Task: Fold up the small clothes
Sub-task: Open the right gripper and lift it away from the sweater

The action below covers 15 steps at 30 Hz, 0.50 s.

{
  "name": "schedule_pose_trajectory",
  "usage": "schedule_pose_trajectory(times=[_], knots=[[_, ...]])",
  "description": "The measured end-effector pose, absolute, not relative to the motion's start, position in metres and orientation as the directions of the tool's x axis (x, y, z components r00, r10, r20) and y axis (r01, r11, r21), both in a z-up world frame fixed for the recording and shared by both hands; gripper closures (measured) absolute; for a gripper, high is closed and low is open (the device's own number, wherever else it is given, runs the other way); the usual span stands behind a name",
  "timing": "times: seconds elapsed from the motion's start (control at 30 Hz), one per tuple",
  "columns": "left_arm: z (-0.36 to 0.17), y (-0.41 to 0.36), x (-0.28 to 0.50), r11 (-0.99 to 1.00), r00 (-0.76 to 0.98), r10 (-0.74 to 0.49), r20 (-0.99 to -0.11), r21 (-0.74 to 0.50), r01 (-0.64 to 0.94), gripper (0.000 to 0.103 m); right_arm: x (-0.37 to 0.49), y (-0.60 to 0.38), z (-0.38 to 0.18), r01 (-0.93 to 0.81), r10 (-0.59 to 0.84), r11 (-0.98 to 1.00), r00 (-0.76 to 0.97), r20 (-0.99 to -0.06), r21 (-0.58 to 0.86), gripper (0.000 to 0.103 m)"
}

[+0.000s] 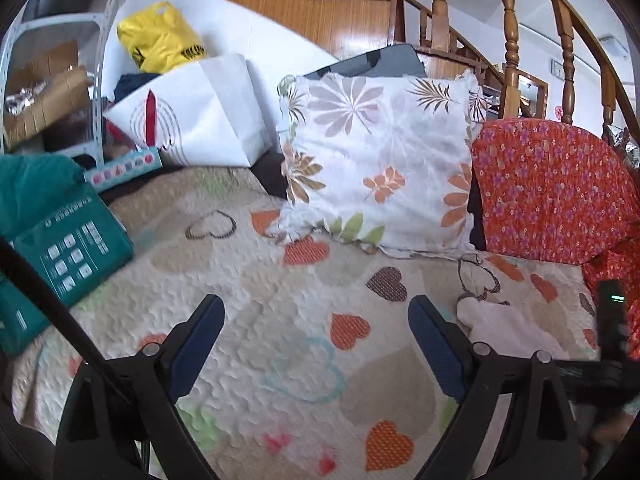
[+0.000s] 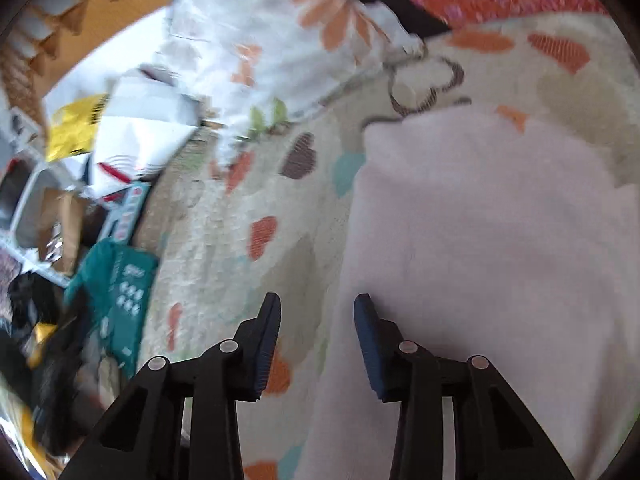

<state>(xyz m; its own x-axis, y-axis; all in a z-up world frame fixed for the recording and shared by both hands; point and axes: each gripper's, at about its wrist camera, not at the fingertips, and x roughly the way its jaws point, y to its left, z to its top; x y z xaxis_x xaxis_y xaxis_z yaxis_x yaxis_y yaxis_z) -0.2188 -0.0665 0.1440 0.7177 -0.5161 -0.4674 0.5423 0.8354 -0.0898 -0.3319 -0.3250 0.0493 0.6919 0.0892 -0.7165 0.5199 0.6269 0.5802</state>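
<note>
While both grippers hang over the bed, the scene reads like this:

Left gripper [image 1: 316,314]: jaws spread wide, nothing between them, only the heart-print quilt [image 1: 256,280] showing in the gap.

Right gripper [image 2: 317,312]: jaws partly apart and straddling the near left edge of the pale pink garment [image 2: 480,260]; the left finger is over bare quilt, the right finger over the cloth, and the pads are not pressing on it as far as the blurred view lets me tell.

Pale pink garment: lying flat on the quilt at the right side of the bed; from the left wrist view it peeks out just beyond the right finger [image 1: 436,344].

Behind the work area: a floral pillow [image 1: 380,160] leans upright at the back of the quilt, with an orange flowered cloth [image 1: 556,188] draped just beside it on the right.

Left side clutter: a teal package [image 1: 76,248] rests on the quilt's left edge, a white paper bag [image 1: 208,120] stands behind it, and a yellow plastic bag [image 1: 160,36] sits higher up.

Background: a wooden stair railing [image 1: 508,40] rises behind the pillow.

In the way: a black cable [image 1: 44,288] crosses the left wrist view diagonally at lower left, in front of the teal package.
</note>
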Motion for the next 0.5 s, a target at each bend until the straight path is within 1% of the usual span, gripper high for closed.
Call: schedule_pose_trajectory(times=[0.07,0.1,0.2,0.23,0.3,0.4,0.43,0.5], knots=[[0.144,-0.064,-0.216,0.835,0.712,-0.517,-0.475,-0.096,0.542,0.010,-0.311,-0.337,0.036,0.573,0.042,0.632,0.647,-0.761,0.522,0.084],[0.144,-0.061,-0.212,0.836,0.707,-0.518,-0.481,-0.108,0.538,0.010,-0.303,-0.341,0.033,0.594,0.013,0.638,0.628,-0.778,0.491,0.086],[0.146,-0.054,-0.209,0.844,0.714,-0.512,-0.478,-0.126,0.521,0.010,-0.294,-0.349,0.035,0.630,-0.011,0.609,0.614,-0.789,0.482,0.084],[0.147,-0.050,-0.209,0.849,0.721,-0.507,-0.472,-0.127,0.513,0.010,-0.296,-0.348,0.038,0.631,-0.010,0.601,0.620,-0.784,0.491,0.081],[0.150,-0.046,-0.210,0.857,0.736,-0.496,-0.460,-0.125,0.499,0.010,-0.302,-0.344,0.046,0.612,-0.003,0.604,0.641,-0.767,0.510,0.080],[0.153,-0.043,-0.213,0.877,0.770,-0.463,-0.440,-0.103,0.469,0.009,-0.315,-0.324,0.056,0.555,0.054,0.630,0.666,-0.744,0.543,0.079],[0.154,-0.043,-0.215,0.884,0.782,-0.450,-0.430,-0.089,0.460,0.006,-0.322,-0.316,0.055,0.538,0.079,0.631,0.671,-0.737,0.558,0.076],[0.158,-0.043,-0.223,0.897,0.817,-0.424,-0.390,-0.054,0.439,0.003,-0.335,-0.305,0.048,0.519,0.126,0.614,0.679,-0.723,0.594,0.075]])
